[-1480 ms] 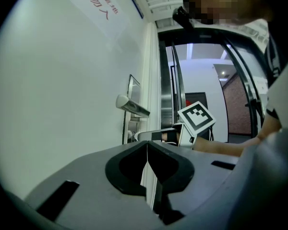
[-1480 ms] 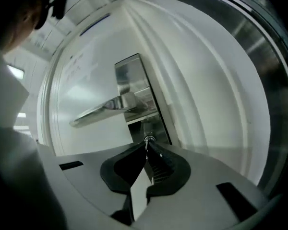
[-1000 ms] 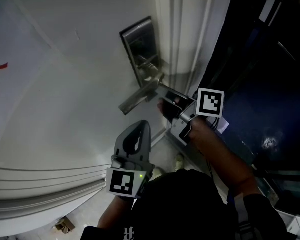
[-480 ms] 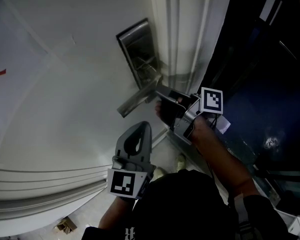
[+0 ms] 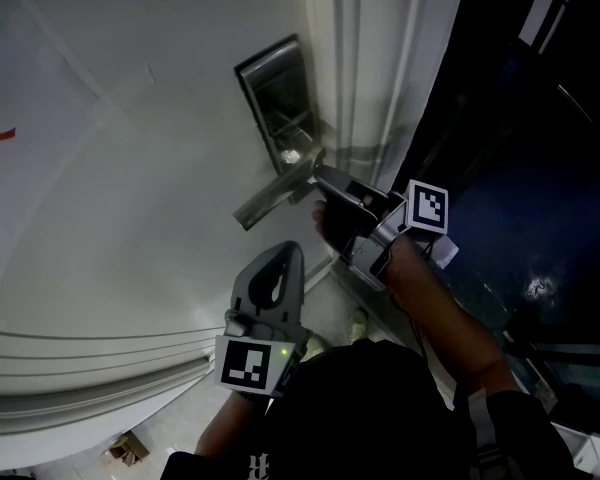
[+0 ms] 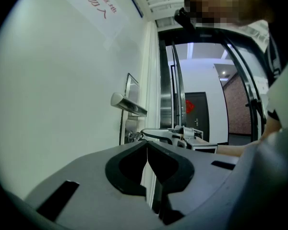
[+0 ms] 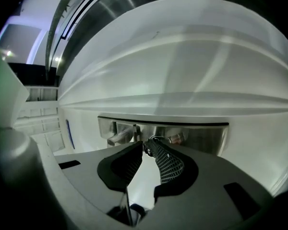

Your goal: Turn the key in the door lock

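Right gripper view: my right gripper [image 7: 144, 145] jaws pinch the small silver key [image 7: 155, 139] in the shiny steel lock plate [image 7: 201, 135]. It looks thin, hard, slippery; grip its flat head. My left gripper [image 6: 147, 145] jaws are pressed together.

Grey plastic grippers, dark top [image 5: 370, 408]
Left gripper [image 5: 277, 258] and right gripper [image 5: 325, 180] each carry a black-and-white marker cube [image 5: 248, 365].

A building corridor: white door [image 5: 130, 168], lock plate [image 5: 275, 98], dark door [image 6: 197, 116] beyond.

Right claw [image 5: 320, 175] at lock [image 5: 278, 98] — left claw [image 5: 282, 253], lower
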